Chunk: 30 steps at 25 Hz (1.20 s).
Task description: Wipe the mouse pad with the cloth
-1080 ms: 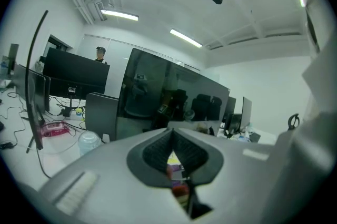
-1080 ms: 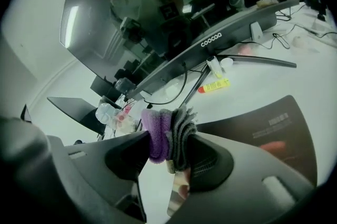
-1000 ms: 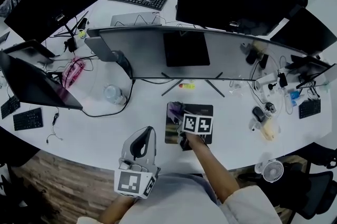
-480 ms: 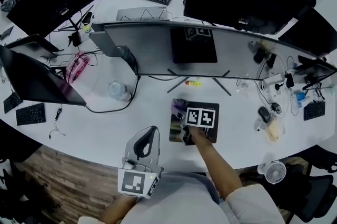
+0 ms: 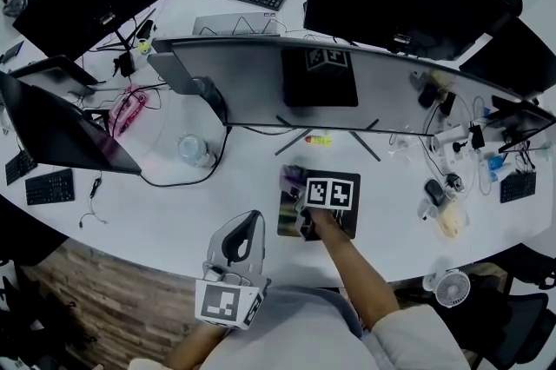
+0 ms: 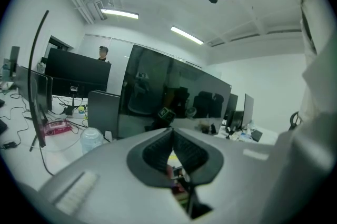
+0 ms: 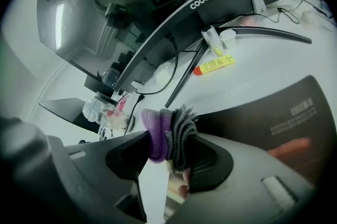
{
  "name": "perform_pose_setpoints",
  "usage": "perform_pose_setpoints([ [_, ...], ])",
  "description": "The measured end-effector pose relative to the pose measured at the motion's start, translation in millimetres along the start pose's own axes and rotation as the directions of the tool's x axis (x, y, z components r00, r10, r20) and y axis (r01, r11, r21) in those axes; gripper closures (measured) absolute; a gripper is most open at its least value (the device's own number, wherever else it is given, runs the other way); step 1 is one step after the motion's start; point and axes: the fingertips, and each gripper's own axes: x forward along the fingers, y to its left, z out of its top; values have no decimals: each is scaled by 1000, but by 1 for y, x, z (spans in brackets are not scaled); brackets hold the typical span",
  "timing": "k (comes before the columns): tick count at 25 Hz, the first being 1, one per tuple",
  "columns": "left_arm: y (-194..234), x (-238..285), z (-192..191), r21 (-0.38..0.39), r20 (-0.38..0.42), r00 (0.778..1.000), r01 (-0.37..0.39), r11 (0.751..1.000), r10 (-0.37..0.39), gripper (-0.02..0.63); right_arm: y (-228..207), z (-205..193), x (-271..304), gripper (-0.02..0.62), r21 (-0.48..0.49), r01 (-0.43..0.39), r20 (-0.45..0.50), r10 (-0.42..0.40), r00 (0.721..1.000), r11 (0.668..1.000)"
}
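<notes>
A dark mouse pad (image 5: pixel 343 181) lies on the white desk below the wide monitor; it also shows in the right gripper view (image 7: pixel 274 112). My right gripper (image 5: pixel 300 186) hovers over the pad's left part, shut on a folded purple and grey cloth (image 7: pixel 167 131) that bulges out between its jaws (image 5: pixel 291 177). My left gripper (image 5: pixel 241 240) rests near the desk's front edge, left of the pad, jaws shut with nothing between them (image 6: pixel 172 150).
A wide curved monitor (image 5: pixel 347 90) on a V-shaped stand stands just behind the pad. A yellow tube (image 7: pixel 215 65) lies by the stand. A clear bottle (image 5: pixel 193 149) and cable sit to the left; small clutter (image 5: pixel 439 203) and a fan (image 5: pixel 447 286) to the right.
The right gripper with the cloth has shifted slightly leftward over the pad. The left gripper stays where it was.
</notes>
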Motion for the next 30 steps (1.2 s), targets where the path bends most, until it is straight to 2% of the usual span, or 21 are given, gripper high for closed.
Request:
perform_pose_setpoints([
  [7, -5, -4, -1, -1, 5, 1000, -7, 1000, 7, 606, -4, -1, -3, 396, 13, -12, -9, 12, 1000, 1000],
  [30, -16, -8, 3, 3, 20, 1000, 7, 1000, -7, 606, -28, 3, -25, 396, 30, 19, -16, -19, 1000, 999],
])
